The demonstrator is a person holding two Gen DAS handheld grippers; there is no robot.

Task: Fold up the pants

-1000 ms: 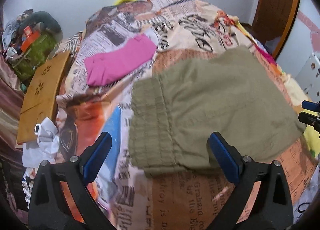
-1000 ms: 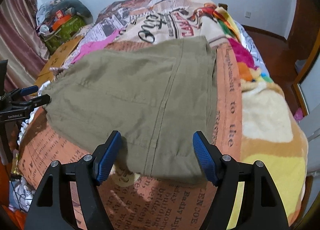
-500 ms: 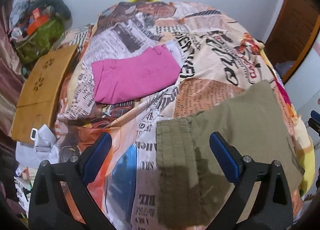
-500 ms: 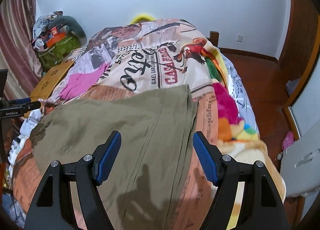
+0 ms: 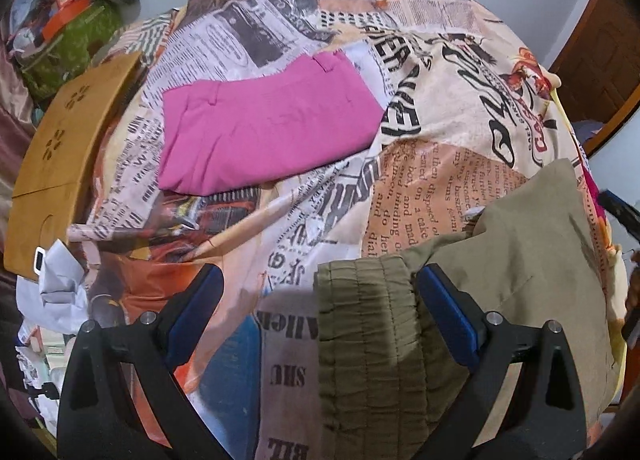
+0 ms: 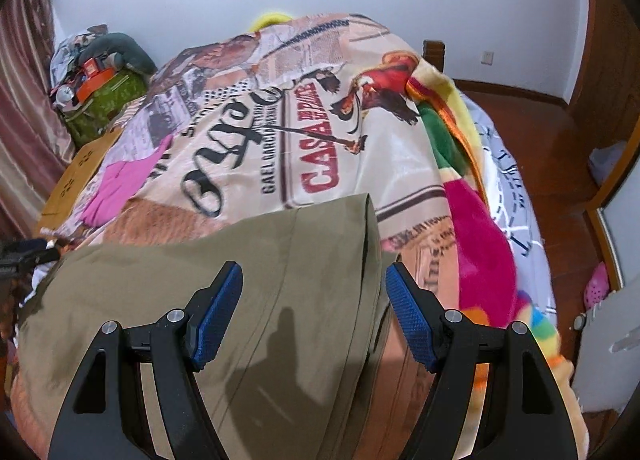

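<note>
The olive pants point(image 5: 520, 260) are of matt woven cloth, with a ribbed, gathered waistband point(image 5: 368, 324) that looks rougher than the smooth leg part point(image 6: 240, 260). The pink garment point(image 5: 264, 132), far on the left, is a smooth matt cloth with soft creases. The bed cover point(image 5: 420, 108) is thin printed cloth with newspaper pattern and a slight sheen. At the right lies a fluffy, fleece-like blanket point(image 6: 476, 228). Both grippers have matt black plastic bodies, blue pads point(image 6: 218, 316) with fine rough texture, and shiny metal screws point(image 6: 175, 315). The board point(image 5: 60, 156) at the left looks like smooth wood.
</note>
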